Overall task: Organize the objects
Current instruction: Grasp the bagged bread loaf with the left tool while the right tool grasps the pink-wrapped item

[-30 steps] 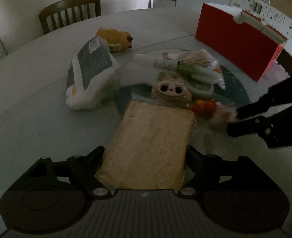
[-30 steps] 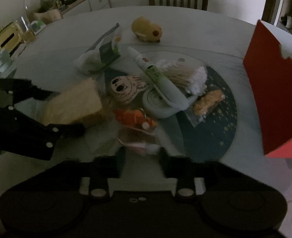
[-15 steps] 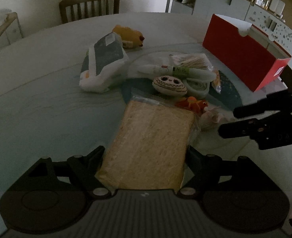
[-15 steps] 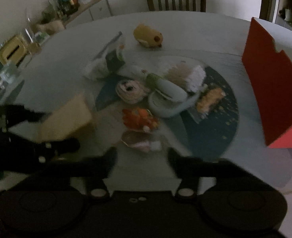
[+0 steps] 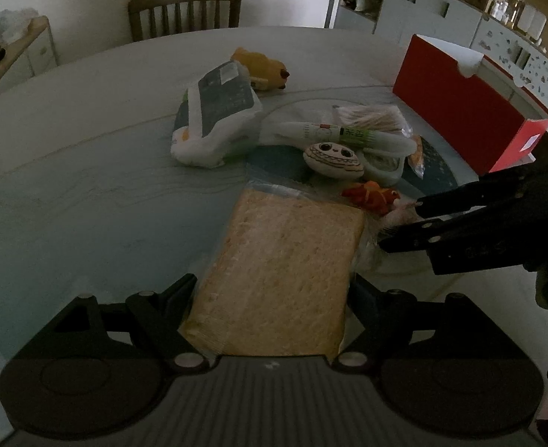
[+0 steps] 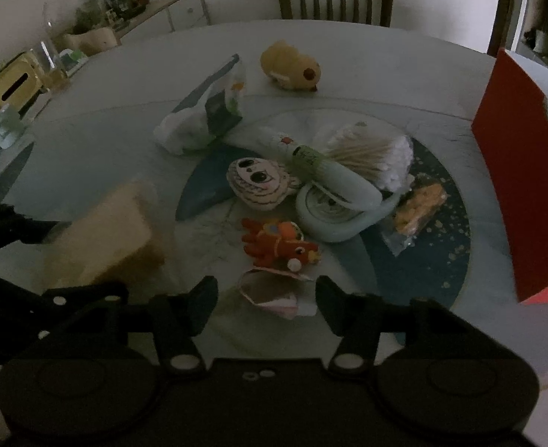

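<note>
Both wrist cameras are looking steeply down, close over the table (image 5: 87, 171) — sharing the central clutter, each catching the other's gripper.

Setting: dining room of a home, dimly lit. Evidence: large round table (image 6: 367, 59) with a pale marbled top; wooden slat-back chair (image 5: 184, 11) drawn up at its far side against a plain white wall; low sideboard (image 6: 162, 11) crowded with toys, glassware and a yellow tissue box (image 6: 11, 87); white storage cabinets (image 5: 441, 15) with open shelves carrying jars; a doorway (image 6: 527, 18) opening to another room.
</note>
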A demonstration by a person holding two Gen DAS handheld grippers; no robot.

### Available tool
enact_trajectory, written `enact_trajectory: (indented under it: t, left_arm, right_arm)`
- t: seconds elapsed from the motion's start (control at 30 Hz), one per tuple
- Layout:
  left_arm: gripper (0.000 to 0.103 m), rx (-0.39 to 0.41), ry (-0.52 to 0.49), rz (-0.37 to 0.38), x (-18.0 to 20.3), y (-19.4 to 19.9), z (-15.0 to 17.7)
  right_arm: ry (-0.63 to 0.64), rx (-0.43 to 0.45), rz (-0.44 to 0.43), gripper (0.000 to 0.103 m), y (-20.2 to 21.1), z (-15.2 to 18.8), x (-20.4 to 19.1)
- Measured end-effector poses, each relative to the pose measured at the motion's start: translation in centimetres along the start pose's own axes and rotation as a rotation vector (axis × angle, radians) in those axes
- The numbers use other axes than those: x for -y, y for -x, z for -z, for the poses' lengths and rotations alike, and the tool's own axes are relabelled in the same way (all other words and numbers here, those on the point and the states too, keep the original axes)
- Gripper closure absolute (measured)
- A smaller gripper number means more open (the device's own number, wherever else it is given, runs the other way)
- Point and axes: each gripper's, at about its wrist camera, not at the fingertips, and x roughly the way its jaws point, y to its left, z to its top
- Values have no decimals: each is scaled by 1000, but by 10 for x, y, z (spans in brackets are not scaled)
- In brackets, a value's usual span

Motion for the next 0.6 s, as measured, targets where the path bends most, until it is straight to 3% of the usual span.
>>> enact_trajectory:
  t: [0.33,0.53,0.6]
  left_arm:
    - [18,3,4,6,1,1,1]
    - [18,1,3,3,2,2,1]
    - [18,2,4,3,2,3,1]
  right_arm:
    - [-68,-18,9,45,0,-3,11]
    - [-43,-27,16,45,-5,0,4]
    - [-40,-23,12,56,-4,0,3]
